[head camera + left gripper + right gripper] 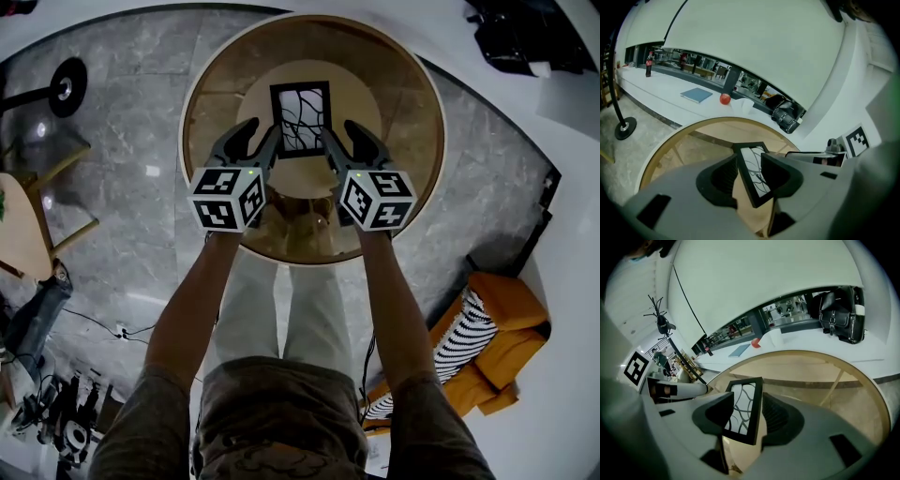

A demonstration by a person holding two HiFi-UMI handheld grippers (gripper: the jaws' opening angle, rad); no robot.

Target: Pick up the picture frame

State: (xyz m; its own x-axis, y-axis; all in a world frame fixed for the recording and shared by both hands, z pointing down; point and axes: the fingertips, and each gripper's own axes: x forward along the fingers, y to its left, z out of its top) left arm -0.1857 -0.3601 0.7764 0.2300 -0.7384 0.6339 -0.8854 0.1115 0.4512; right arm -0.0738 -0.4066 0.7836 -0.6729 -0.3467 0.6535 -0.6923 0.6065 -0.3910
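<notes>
While jaws gape — picture frame (300,119) shows black linework.

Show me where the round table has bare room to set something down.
Free: the table's darker outer ring beyond the picture frame, up to the far rim, and its arcs outside the left gripper and the right gripper. Crowded: the pale centre disc, where both open grippers flank the picture frame's side edges.
</notes>
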